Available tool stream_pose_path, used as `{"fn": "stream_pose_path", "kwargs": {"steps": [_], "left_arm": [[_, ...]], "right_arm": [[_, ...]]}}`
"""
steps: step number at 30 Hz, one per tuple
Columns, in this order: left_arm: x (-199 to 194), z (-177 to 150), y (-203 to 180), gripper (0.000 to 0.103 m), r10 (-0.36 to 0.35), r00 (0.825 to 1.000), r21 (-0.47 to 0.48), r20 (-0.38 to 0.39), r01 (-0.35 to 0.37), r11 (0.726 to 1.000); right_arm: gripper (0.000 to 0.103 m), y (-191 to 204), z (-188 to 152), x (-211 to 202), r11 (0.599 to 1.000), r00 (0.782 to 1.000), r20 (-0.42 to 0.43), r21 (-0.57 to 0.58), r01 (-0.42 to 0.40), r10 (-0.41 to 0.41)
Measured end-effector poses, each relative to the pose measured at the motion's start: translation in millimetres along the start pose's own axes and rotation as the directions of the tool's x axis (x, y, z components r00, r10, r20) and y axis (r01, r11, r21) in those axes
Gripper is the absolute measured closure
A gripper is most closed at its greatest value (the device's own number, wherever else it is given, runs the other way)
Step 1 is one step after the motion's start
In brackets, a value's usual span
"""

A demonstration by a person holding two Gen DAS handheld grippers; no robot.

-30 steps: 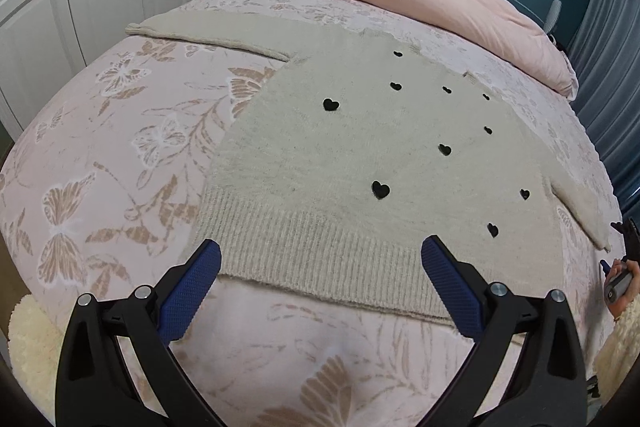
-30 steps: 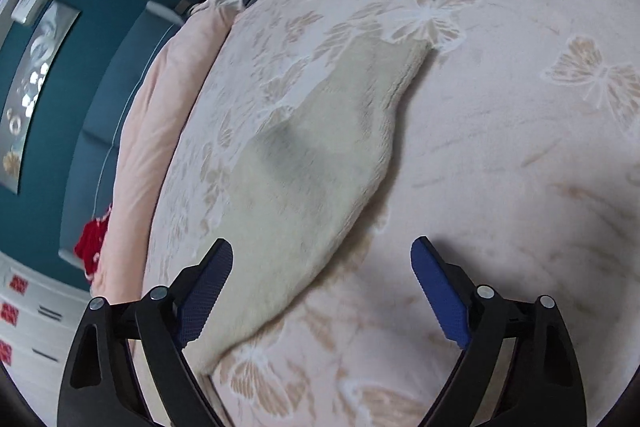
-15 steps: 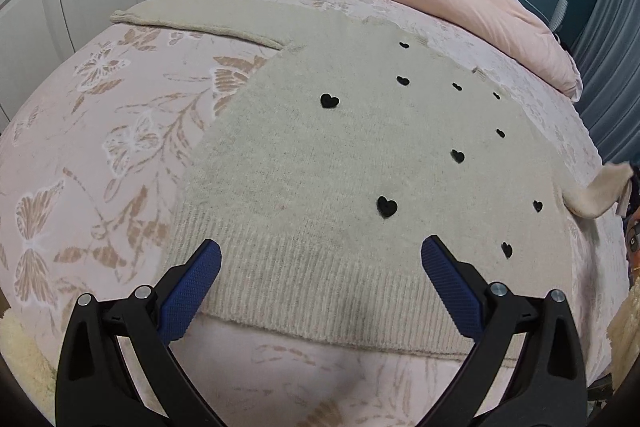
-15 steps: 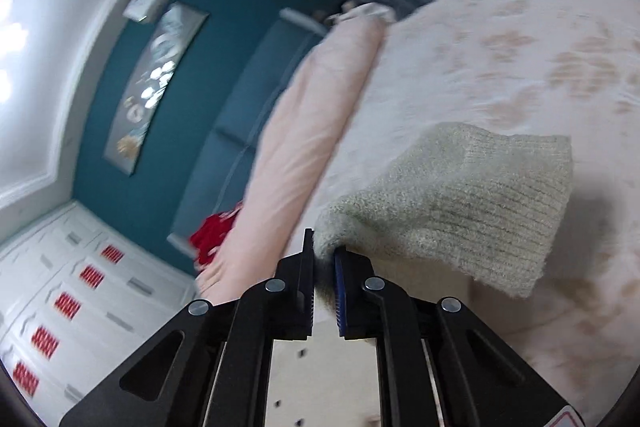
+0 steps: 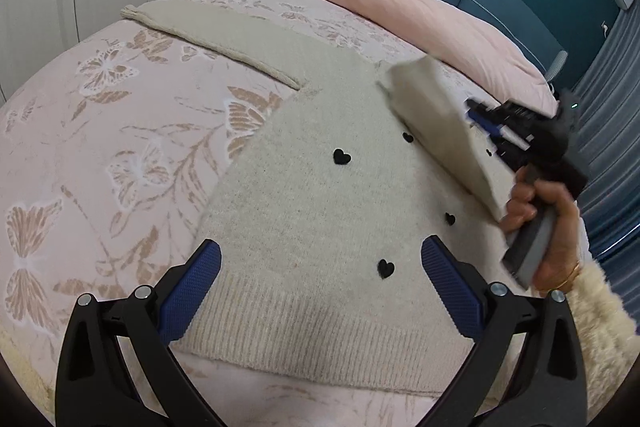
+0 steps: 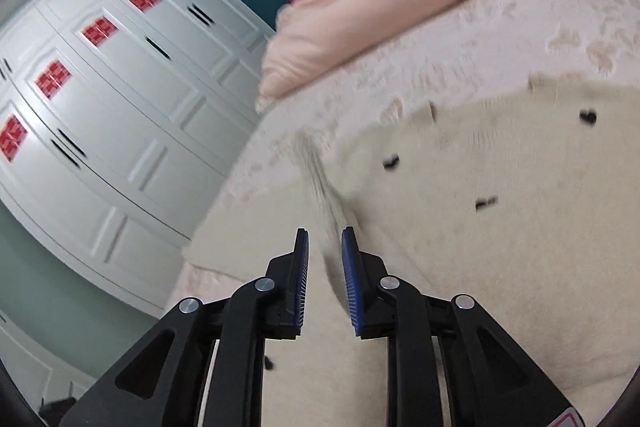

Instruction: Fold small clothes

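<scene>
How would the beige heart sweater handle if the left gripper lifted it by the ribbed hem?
The sweater is probably floppy: its right sleeve bends over the body near the right gripper. Its fuzzy knit likely grips rather than slips. Lifted at one point by the left gripper, it would likely sag.

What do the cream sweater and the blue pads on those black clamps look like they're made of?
The sweater looks like soft fuzzy knit, perhaps wool or acrylic: its hem is ribbed and its surface is matte and slightly hairy. The pads look like rubber or textured plastic: a fine dimpled grip pattern shows on the blue faces.
</scene>
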State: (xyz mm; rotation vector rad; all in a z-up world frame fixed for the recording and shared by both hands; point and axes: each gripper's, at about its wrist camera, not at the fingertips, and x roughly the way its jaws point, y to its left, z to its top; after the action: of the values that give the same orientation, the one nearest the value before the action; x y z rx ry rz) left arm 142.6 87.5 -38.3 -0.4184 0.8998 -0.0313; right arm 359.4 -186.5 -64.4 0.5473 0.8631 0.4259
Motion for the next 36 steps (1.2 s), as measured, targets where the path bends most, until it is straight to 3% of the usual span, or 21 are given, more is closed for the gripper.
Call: {"fn": "stream_pose_path", "kwargs": {"steps": [2, 4, 6, 7, 10, 13, 15, 16, 17, 18, 19, 20, 23, 25, 26, 28, 30, 31, 32, 33, 36], "left_arm": [[5, 12, 0, 0.005, -0.03, 1.0, -0.009, -0.002, 0.03, 1.0], [17, 29, -1, 0.005, -0.081, 0.997, -0.03, -0.001, 0.08, 0.996], [40, 52, -5, 0.005, -0.145, 0.989, -0.079, -0.023, 0.142, 0.987], [57, 64, -7, 0.005, -0.183, 0.982, -0.103, -0.046, 0.178, 0.979], [117, 91, -20, 0.005, -0.232, 0.965, -0.189, -0.126, 0.206, 0.96], [176, 103, -33, 0.005, -0.232, 0.952, -0.267, -0.199, 0.175, 0.948], [202, 106, -40, 0.007, -0.186, 0.957, -0.285, -0.225, 0.118, 0.951], [208, 107, -45, 0.01, -0.155, 0.962, -0.268, -0.224, 0.092, 0.959], [211, 110, -51, 0.028, -0.114, 0.968, -0.238, -0.222, 0.06, 0.97], [212, 114, -57, 0.057, -0.098, 0.972, -0.209, -0.214, 0.053, 0.977], [213, 121, -63, 0.072, -0.101, 0.971, -0.18, -0.214, 0.063, 0.982], [212, 131, -67, 0.089, -0.114, 0.972, -0.162, -0.204, 0.082, 0.983], [173, 169, -82, 0.091, -0.246, 0.969, -0.085, -0.037, 0.242, 0.966], [136, 190, -97, 0.091, -0.311, 0.946, 0.025, 0.09, 0.31, 0.95], [125, 197, -102, 0.09, -0.332, 0.935, 0.06, 0.127, 0.327, 0.943], [127, 199, -103, 0.09, -0.344, 0.929, 0.093, 0.136, 0.334, 0.938], [165, 185, -95, 0.09, -0.27, 0.962, 0.088, 0.044, 0.266, 0.96], [194, 171, -89, 0.09, -0.206, 0.978, 0.075, -0.032, 0.208, 0.975], [218, 157, -81, 0.09, -0.13, 0.987, 0.064, -0.096, 0.137, 0.989], [235, 144, -72, 0.09, -0.088, 0.986, 0.057, -0.138, 0.097, 0.994], [238, 125, -52, 0.087, -0.125, 0.988, 0.01, -0.094, 0.127, 0.992]], "right_arm": [[0.083, -5, -14, -16, 1.0, 1.0, 0.016, 0.008, -0.008, 0.008], [0.064, -19, -30, -46, 0.998, 0.997, 0.077, 0.06, -0.023, 0.018], [0.055, -47, -45, -84, 0.993, 0.989, 0.146, 0.118, 0.007, -0.024], [0.055, -60, -52, -99, 0.989, 0.986, 0.16, 0.144, 0.033, -0.056], [0.05, -106, -68, -132, 0.96, 0.97, 0.183, 0.257, 0.108, -0.158], [0.047, -151, -71, -144, 0.906, 0.959, 0.173, 0.399, 0.141, -0.225], [0.047, -174, -70, -137, 0.875, 0.958, 0.158, 0.462, 0.143, -0.24], [0.05, -181, -69, -133, 0.867, 0.956, 0.168, 0.48, 0.132, -0.239], [0.053, -186, -64, -131, 0.86, 0.952, 0.188, 0.496, 0.121, -0.242], [0.08, -190, -58, -129, 0.857, 0.95, 0.21, 0.507, 0.096, -0.23], [0.096, -193, -50, -128, 0.849, 0.948, 0.223, 0.522, 0.08, -0.227], [0.096, -192, -41, -134, 0.846, 0.934, 0.279, 0.532, 0.042, -0.223], [0.096, -163, -23, -170, 0.897, 0.853, 0.502, 0.431, -0.099, -0.146], [0.096, -151, -22, -186, 0.924, 0.81, 0.574, 0.364, -0.119, -0.122], [0.097, -153, -26, -186, 0.929, 0.809, 0.572, 0.358, -0.098, -0.135], [0.097, -172, -34, -163, 0.915, 0.86, 0.46, 0.403, 0.022, -0.223], [0.097, -197, -47, -125, 0.865, 0.909, 0.239, 0.459, 0.203, -0.341], [0.099, -203, -54, -118, 0.857, 0.916, 0.207, 0.469, 0.216, -0.344], [0.098, -200, -57, -124, 0.865, 0.91, 0.241, 0.461, 0.197, -0.336], [0.097, -195, -54, -130, 0.869, 0.906, 0.252, 0.454, 0.199, -0.339], [0.089, -182, -53, -148, 0.875, 0.907, 0.241, 0.434, 0.217, -0.345]]}}
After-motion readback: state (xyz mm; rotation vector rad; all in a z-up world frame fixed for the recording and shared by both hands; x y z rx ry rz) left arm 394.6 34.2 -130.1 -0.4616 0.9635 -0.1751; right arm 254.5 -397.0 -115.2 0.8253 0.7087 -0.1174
